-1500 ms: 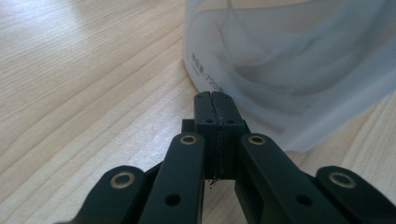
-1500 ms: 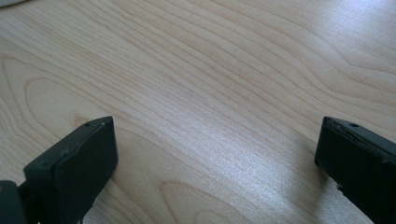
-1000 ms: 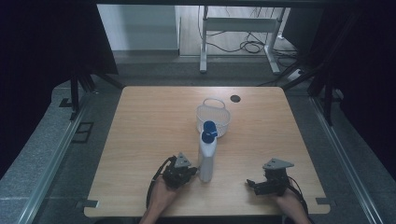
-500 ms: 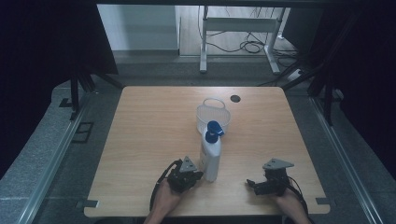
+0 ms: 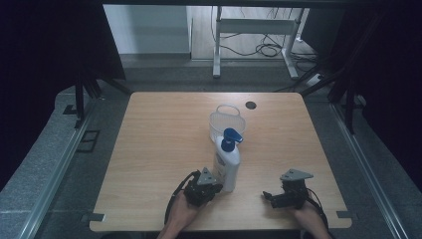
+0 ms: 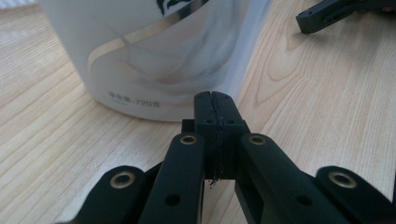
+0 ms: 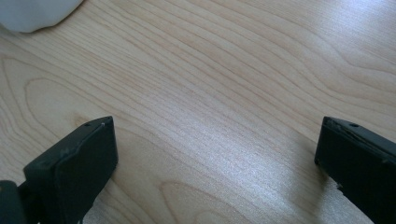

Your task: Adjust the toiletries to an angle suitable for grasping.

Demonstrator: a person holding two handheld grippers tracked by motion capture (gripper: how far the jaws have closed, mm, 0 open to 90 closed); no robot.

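Observation:
A white pump bottle (image 5: pixel 226 167) with a blue pump head stands upright near the table's front middle. My left gripper (image 5: pixel 217 185) lies just to its left, low on the table. In the left gripper view the jaws are shut flat together with nothing between them, and the left gripper's tip (image 6: pixel 215 99) sits at the bottle's (image 6: pixel 159 51) lower wall, touching or nearly so. My right gripper (image 5: pixel 269 195) rests at the front right, apart from the bottle. The right gripper (image 7: pixel 217 135) stands open over bare wood, with the bottle's white edge (image 7: pixel 32 14) at the top left.
A clear plastic cup (image 5: pixel 226 121) stands right behind the bottle. A small dark hole (image 5: pixel 250 105) is in the wooden table (image 5: pixel 159 149) near its far edge. Dark floor and metal rails surround the table. The right gripper's jaw (image 6: pixel 336 11) shows far off in the left gripper view.
My left hand has slid to the right with the gripper against the bottle, and the bottle has shifted a little to the right with it. The right gripper has stayed put.

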